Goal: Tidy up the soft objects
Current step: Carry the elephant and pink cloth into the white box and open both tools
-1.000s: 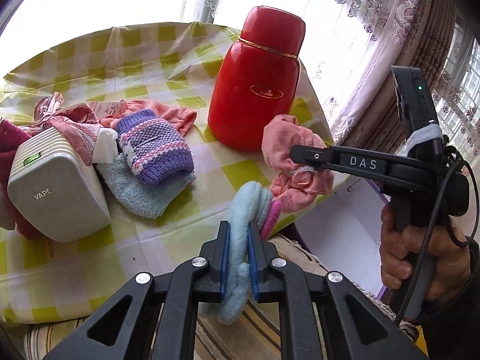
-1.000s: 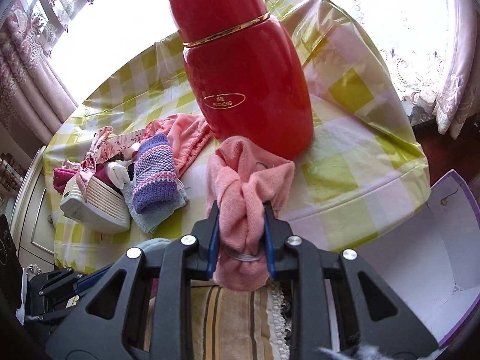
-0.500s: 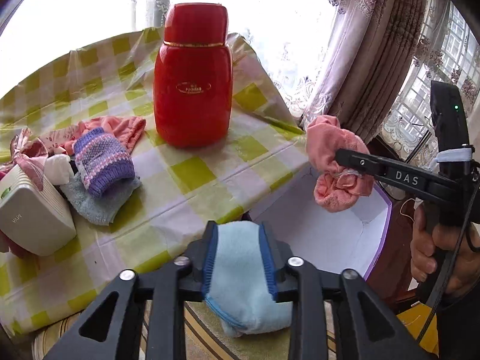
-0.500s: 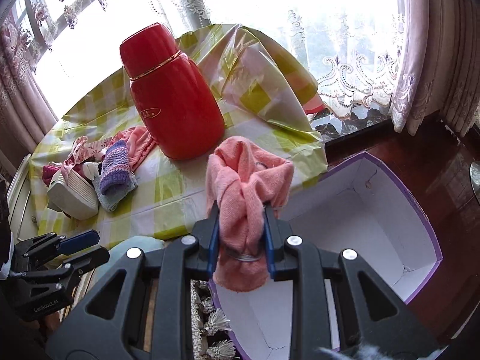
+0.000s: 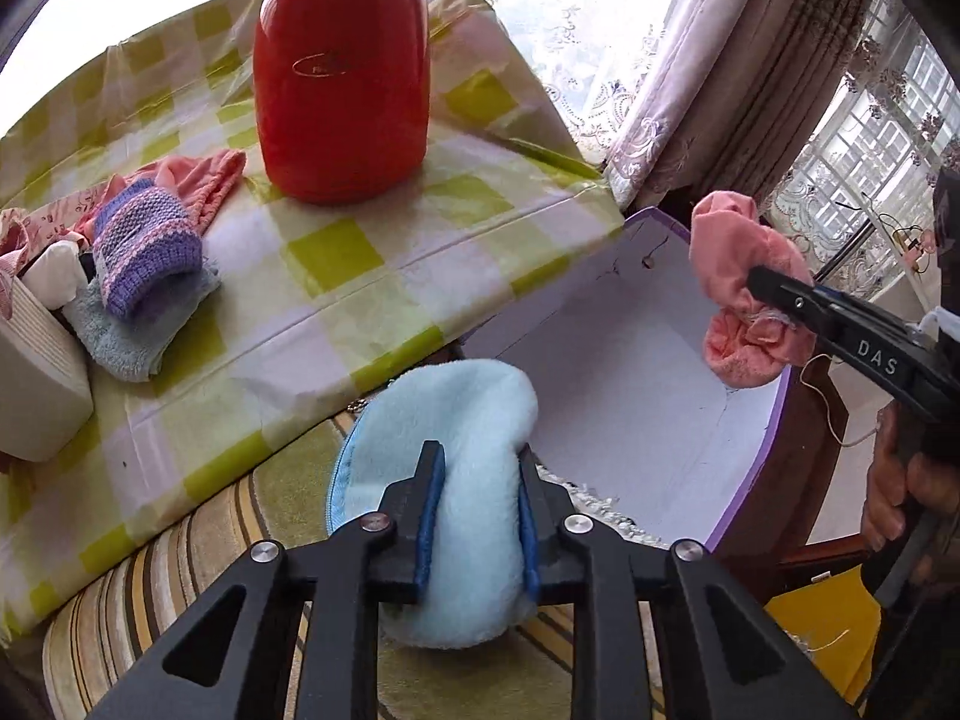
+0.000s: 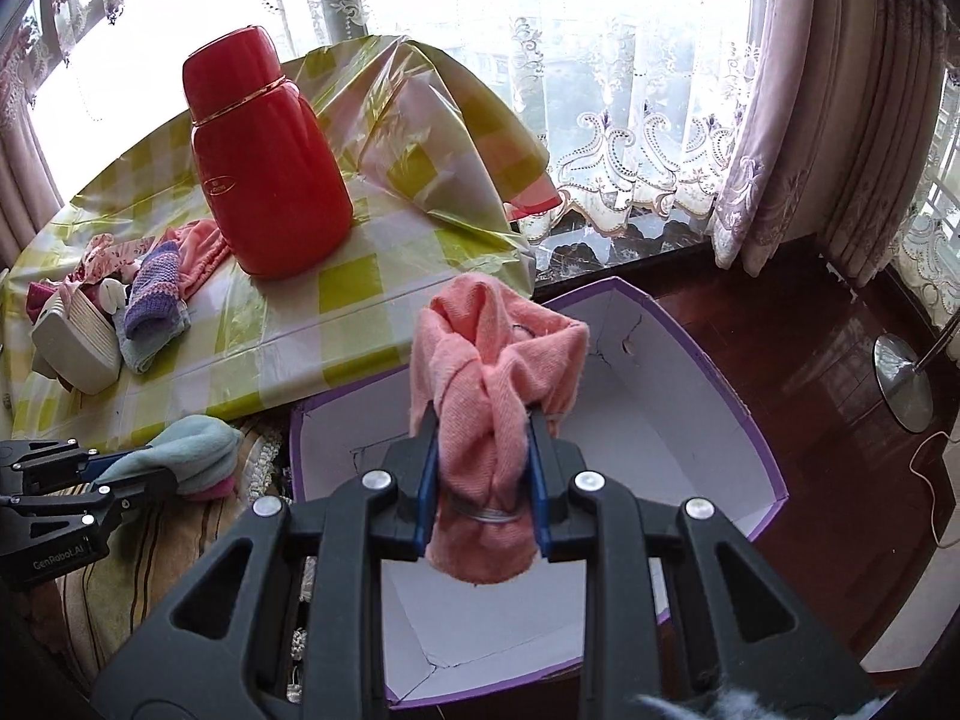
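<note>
While a pink cloth (image 6: 486,414) is clamped in the right gripper (image 6: 483,474) above a purple-rimmed box (image 6: 708,360), a light blue sock (image 5: 456,480) is pinched by the left gripper (image 5: 477,510) beside the checked table (image 5: 336,276).

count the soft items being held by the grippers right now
2. A light blue fuzzy sock is clamped in the left gripper beside the box; a pink sock bundle is clamped in the right gripper above it.

Black plastic left tool (image 5: 477,516) — blue pads, silver screws, right tool (image 6: 483,474) alike — bare-skinned hand (image 5: 900,495)
</note>
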`<state>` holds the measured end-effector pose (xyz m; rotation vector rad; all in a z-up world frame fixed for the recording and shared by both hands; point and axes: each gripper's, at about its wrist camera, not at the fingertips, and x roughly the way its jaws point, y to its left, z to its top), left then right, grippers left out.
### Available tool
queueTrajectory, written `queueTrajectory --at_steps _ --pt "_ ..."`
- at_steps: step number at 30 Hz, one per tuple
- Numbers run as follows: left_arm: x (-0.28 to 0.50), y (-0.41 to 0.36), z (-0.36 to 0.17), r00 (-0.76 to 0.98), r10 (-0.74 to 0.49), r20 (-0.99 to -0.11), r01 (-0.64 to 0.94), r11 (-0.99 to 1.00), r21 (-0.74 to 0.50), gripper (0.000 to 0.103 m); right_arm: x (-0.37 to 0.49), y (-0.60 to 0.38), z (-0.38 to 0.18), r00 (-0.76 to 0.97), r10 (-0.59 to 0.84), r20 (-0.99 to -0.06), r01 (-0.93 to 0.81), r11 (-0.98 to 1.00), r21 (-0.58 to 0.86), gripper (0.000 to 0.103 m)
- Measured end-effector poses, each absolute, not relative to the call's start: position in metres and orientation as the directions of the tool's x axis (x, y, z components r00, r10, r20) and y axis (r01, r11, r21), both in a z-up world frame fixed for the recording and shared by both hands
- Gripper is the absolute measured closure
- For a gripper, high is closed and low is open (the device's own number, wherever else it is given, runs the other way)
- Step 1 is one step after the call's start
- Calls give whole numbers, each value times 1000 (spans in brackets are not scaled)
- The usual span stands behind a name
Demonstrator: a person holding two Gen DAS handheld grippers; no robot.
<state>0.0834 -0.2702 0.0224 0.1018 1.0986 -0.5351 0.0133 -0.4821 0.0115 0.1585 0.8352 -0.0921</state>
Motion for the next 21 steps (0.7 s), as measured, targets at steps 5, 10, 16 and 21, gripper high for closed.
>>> queueTrajectory --at_steps 5,10,16,21 --pt "78 -299 46 310 -512 -801 541 788 -294 80 9 -488 18 675 -42 -737 164 982 95 73" --pt "73 -311 59 259 -643 -720 559 708 -432 23 5 -493 23 675 -76 -733 191 979 75 67" --pt "64 -310 68 364 -606 -707 578 743 -339 20 5 -487 25 687 -80 -722 177 983 59 56" --pt "53 -292 74 482 -542 -688 565 793 -229 20 7 -471 28 699 -75 -711 141 989 34 41"
